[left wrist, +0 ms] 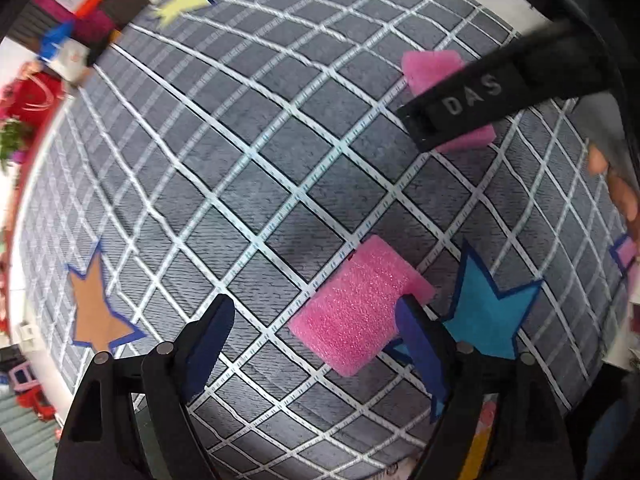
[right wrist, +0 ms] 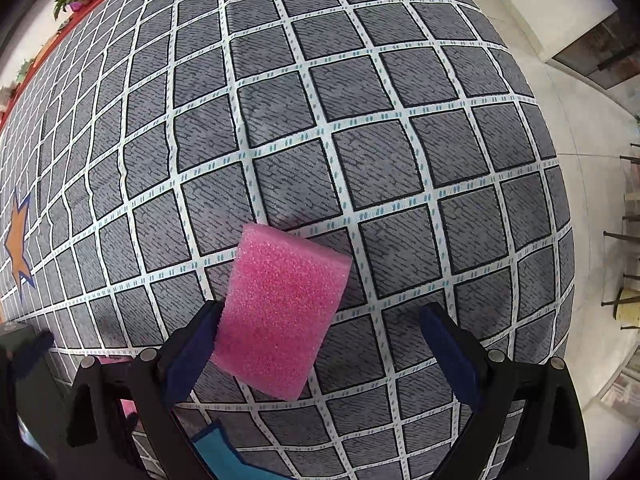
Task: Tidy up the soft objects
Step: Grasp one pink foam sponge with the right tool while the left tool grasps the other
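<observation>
So the left gripper has its jaws spread wide over the grey checked mat, and a pink foam block lies flat on the mat between the two blue-padded fingers — way closer to the right-hand finger, which overlaps the block's near corner, while the other finger sits well apart from it. Can't tell if that finger actually touches the foam or just hovers over it. Just past that corner there's a blue star printed on the mat, plus an orange star off to the left and a yellow one at the far edge. Farther up in the left wrist view, the right gripper's black finger crosses over a second pink foam block. In the right wrist view the right gripper is also wide open — that second block lies on the mat in the gap, up against the left-hand finger, with the other finger well clear of it
</observation>
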Action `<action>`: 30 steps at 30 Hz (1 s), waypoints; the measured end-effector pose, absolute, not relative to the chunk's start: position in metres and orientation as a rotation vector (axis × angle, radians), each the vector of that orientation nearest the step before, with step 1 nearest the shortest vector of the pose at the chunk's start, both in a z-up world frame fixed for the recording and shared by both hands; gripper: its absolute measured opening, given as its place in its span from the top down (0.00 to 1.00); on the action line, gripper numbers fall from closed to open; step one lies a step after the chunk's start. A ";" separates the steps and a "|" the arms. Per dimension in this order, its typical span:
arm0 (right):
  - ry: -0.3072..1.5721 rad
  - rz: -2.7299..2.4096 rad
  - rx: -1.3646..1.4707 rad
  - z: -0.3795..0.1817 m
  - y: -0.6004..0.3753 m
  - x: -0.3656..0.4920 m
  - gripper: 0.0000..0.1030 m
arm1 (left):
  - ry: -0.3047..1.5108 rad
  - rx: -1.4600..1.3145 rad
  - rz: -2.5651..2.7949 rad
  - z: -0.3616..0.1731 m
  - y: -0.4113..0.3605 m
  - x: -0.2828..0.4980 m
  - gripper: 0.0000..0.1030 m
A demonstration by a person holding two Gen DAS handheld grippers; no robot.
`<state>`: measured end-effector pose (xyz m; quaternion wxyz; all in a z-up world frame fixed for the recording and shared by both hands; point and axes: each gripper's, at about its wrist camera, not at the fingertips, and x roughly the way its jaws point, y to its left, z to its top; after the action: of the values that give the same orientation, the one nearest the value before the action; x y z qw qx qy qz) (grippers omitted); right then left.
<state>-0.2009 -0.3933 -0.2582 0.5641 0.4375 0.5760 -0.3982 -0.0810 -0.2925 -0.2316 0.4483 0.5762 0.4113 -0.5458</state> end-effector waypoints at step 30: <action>1.216 -0.993 1.042 -0.229 -0.389 -0.170 0.57 | 1.255 1.262 -1.321 -0.256 -0.320 -0.073 0.41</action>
<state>-0.1697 -0.3889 -0.2290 0.5880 0.4474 0.5219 -0.4263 -0.0731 -0.3202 -0.2563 0.4462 0.5094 0.5068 -0.5335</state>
